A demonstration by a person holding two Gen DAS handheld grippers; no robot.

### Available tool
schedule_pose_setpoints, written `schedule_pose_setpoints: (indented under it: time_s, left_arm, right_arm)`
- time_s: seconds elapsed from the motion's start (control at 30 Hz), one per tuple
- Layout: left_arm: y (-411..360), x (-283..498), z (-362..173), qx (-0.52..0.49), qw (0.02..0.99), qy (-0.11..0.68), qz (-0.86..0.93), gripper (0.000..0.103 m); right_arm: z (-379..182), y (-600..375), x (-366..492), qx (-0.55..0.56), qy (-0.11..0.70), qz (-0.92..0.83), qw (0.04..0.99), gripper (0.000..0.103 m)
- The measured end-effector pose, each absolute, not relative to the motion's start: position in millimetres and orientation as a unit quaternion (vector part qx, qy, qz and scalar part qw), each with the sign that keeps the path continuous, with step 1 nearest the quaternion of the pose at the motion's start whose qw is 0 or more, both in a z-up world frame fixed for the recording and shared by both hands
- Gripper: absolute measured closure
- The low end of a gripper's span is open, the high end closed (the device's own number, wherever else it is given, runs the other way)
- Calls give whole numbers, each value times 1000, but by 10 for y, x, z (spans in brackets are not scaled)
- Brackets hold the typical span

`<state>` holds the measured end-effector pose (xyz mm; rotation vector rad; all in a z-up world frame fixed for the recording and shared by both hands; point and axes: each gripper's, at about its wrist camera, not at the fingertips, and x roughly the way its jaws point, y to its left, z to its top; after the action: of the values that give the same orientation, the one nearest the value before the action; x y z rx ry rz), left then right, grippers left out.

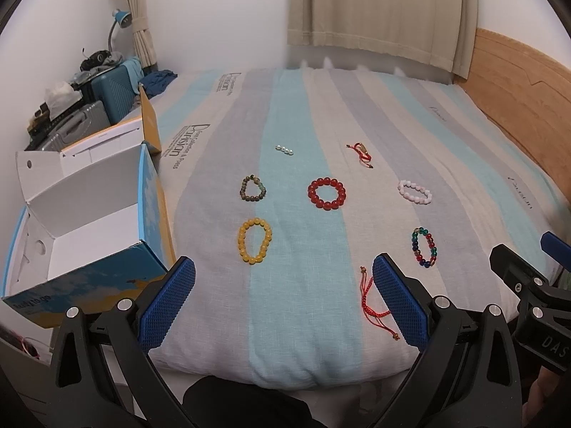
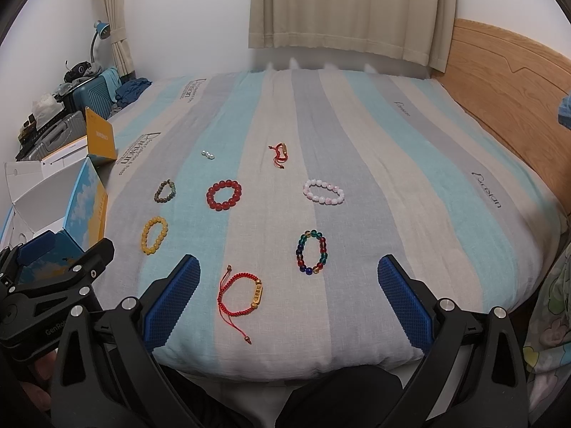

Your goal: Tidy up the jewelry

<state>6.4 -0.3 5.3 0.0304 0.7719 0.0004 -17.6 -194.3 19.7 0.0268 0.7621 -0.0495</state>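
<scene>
Left wrist view: left gripper (image 1: 283,299) released, jaws wide apart, nothing between, low over near edge of striped bedspread (image 1: 307,339). Jewelry spread flat on spread, pieces well apart: yellow bracelet (image 1: 254,245) nearest left pad; brown-green bracelet (image 1: 254,188) behind it; red bead bracelet (image 1: 327,193) at centre; pearl strand (image 1: 284,149) farther back; small red cord piece (image 1: 361,153) back right; pink bracelet (image 1: 414,192) at right; multicolour bracelet (image 1: 424,247) near right; red cord bracelet (image 1: 373,296) partly hidden behind right pad. Open box (image 1: 89,221), white inside, blue-yellow outside, on bed at left, just beside left pad; nothing seen in visible part. Right gripper (image 1: 528,285) in part at right edge. Suitcases (image 1: 107,96) and lamp (image 1: 119,18) in far left corner; curtain (image 1: 378,10) and headboard (image 1: 517,82) behind. Right wrist view: right gripper (image 2: 287,301) likewise released, jaws spread, holding nothing, over near edge of spread (image 2: 392,196). Red cord bracelet (image 2: 239,294) w/ gold charm lying between the pads, nearer left one, not touched. Multicolour bracelet (image 2: 311,251) just beyond; yellow (image 2: 154,234), brown-green (image 2: 165,190), red bead (image 2: 224,194), pink (image 2: 324,191), pearls (image 2: 207,155), small cord piece (image 2: 279,153) as above. Box (image 2: 82,210) at left edge, left gripper (image 2: 53,278) in front of it.
</scene>
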Motion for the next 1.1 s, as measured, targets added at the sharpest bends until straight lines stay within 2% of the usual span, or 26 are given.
schedule_pose_setpoints:
  time_s: [1.1]
  left_arm:
    - [-38,130,20,7,923,385,2,6]
  right_arm:
    - [204,-1953,-107,15,375,-27,926,7]
